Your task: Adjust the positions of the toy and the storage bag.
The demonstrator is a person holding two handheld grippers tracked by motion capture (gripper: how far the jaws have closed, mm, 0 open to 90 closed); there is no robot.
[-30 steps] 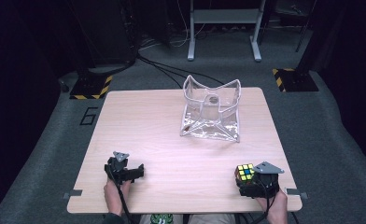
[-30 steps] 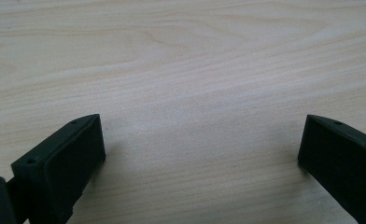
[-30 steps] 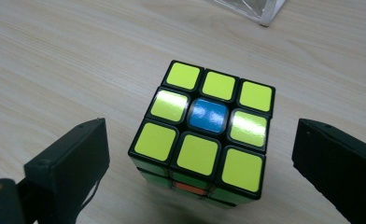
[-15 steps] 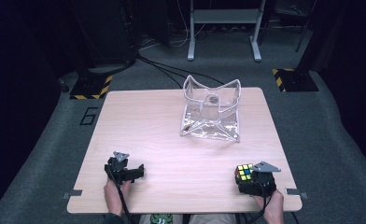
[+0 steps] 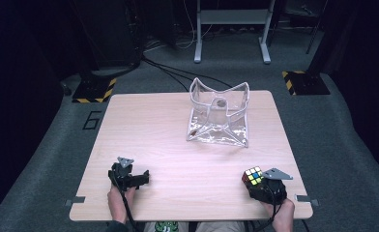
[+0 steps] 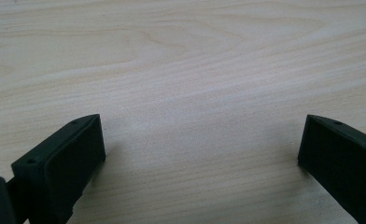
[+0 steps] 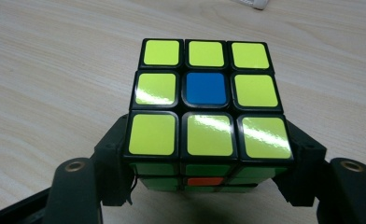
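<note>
While L gripper (image 5: 141, 178) is held idle w/ jaws spread over bare surface (image 5: 178, 145), cube (image 7: 204, 112) at near-right edge is pinched by R gripper (image 7: 204, 186), jaws just closed in.

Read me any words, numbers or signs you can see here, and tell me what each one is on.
"6": dark numeral on the grey floor, left of the table.
Puzzle cube: plain colour stickers, no print.
Clear container: no label readable.
Yellow-black hazard stripes on the floor plates: a marking, no text.
</note>
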